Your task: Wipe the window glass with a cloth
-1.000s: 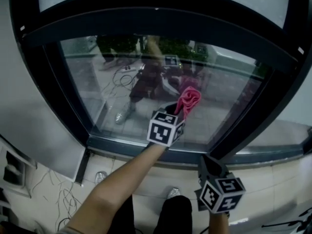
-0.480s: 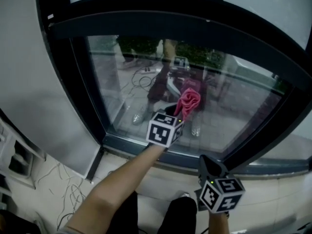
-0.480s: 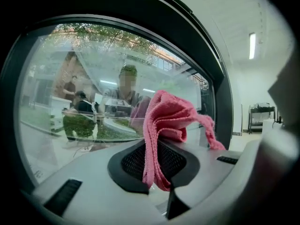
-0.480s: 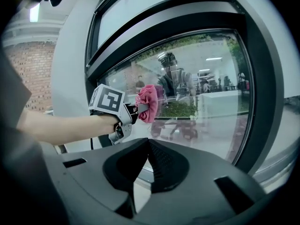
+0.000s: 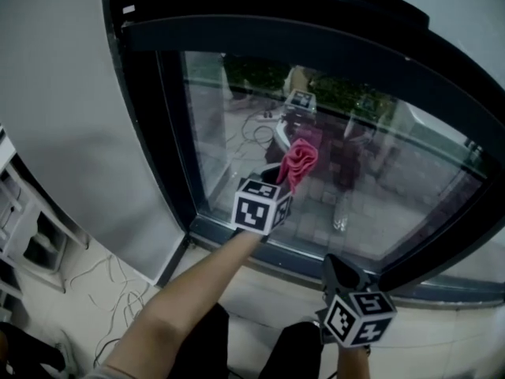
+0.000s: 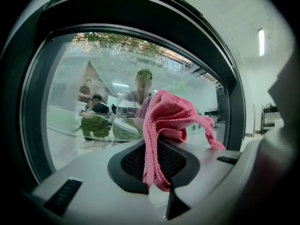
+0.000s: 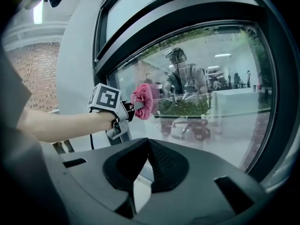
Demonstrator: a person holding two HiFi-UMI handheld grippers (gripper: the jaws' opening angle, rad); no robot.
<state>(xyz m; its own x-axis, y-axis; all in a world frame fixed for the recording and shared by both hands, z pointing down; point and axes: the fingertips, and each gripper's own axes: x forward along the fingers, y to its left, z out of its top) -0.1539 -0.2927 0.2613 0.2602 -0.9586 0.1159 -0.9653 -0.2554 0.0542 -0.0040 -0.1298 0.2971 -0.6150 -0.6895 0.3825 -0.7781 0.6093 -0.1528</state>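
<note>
A pink cloth [image 5: 299,161] is bunched in my left gripper [image 5: 278,181], whose jaws are shut on it, and it is held up close to the window glass [image 5: 379,188] near the pane's lower middle. In the left gripper view the pink cloth [image 6: 166,130] sticks up between the jaws in front of the glass [image 6: 84,102]. In the right gripper view the left gripper [image 7: 130,108] and the cloth [image 7: 143,101] show at the left. My right gripper [image 5: 338,273] hangs low below the sill with its jaws shut on nothing [image 7: 146,165].
A thick black window frame [image 5: 158,133] surrounds the pane. A grey wall [image 5: 63,117] stands to the left. Loose cables [image 5: 102,290] lie on the floor at lower left. Reflections of a person and plants show in the glass.
The window shifted right in the head view as the camera turned left. The left gripper and cloth stay near the pane's lower part; the right gripper kept its place.
</note>
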